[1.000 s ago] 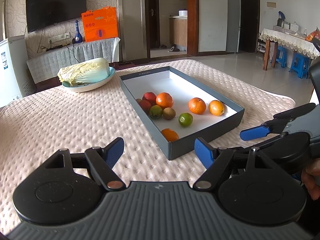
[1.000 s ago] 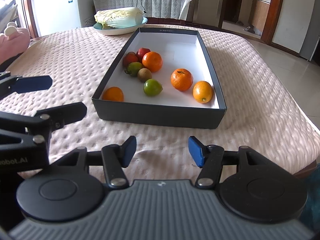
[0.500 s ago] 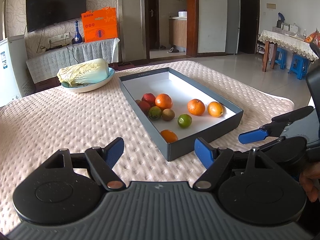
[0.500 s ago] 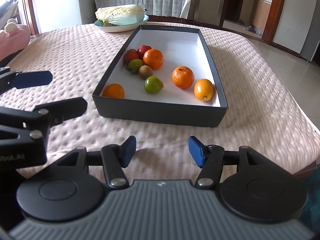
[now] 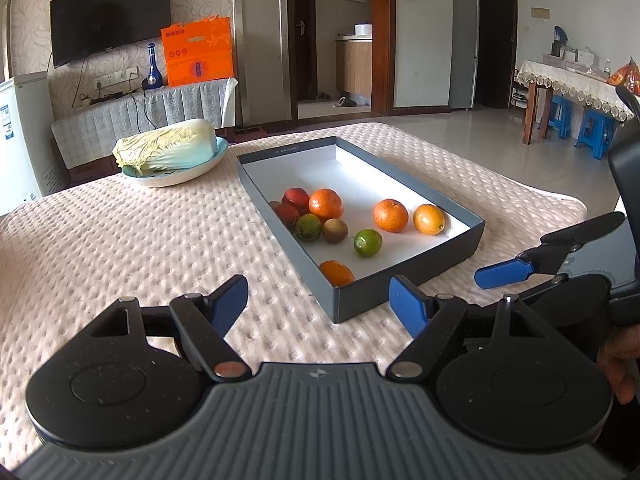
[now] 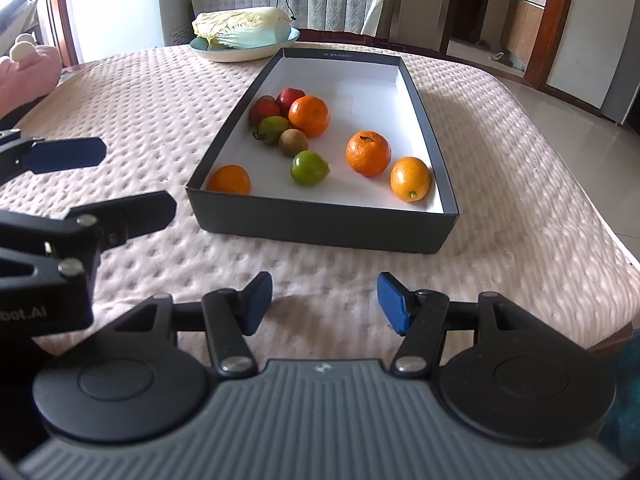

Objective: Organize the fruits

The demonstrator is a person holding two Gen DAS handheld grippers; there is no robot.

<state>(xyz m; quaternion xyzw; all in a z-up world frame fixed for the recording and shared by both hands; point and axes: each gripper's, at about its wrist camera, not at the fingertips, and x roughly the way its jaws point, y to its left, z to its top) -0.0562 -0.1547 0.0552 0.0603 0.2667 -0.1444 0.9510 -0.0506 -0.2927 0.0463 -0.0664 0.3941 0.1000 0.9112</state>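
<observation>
While both claws hang over the near edge of the bed, nothing is picked up:

Box: shallow dark grey cardboard box with a white inside [image 6: 320,224], sitting on the pink dimpled bedspread [image 6: 160,92], nearer its right edge.

Fruit, left wall of box: two red fruits [image 6: 276,104], a big orange [image 6: 309,116], a green-red fruit [image 6: 273,129] and a brown kiwi [image 6: 293,142] bunched together.

Fruit, near-left corner: small orange [image 6: 229,179], right against the front wall.

Fruit, middle: green lime [image 6: 309,167], on its own.

Fruit, right side: another orange [image 6: 368,153] and a yellow-orange citrus [image 6: 410,179] – close to each other, the second near the right wall.

Left gripper [image 5: 318,304]: blue pads spread wide, released, nothing between them, just short of the box's near corner.

Right gripper [image 6: 324,302]: jaws apart too – empty, in front of the box's front wall.

Far edge: pale napa cabbage [image 5: 166,146] lying in a light blue bowl [image 5: 176,174], beside the box's far corner.
</observation>
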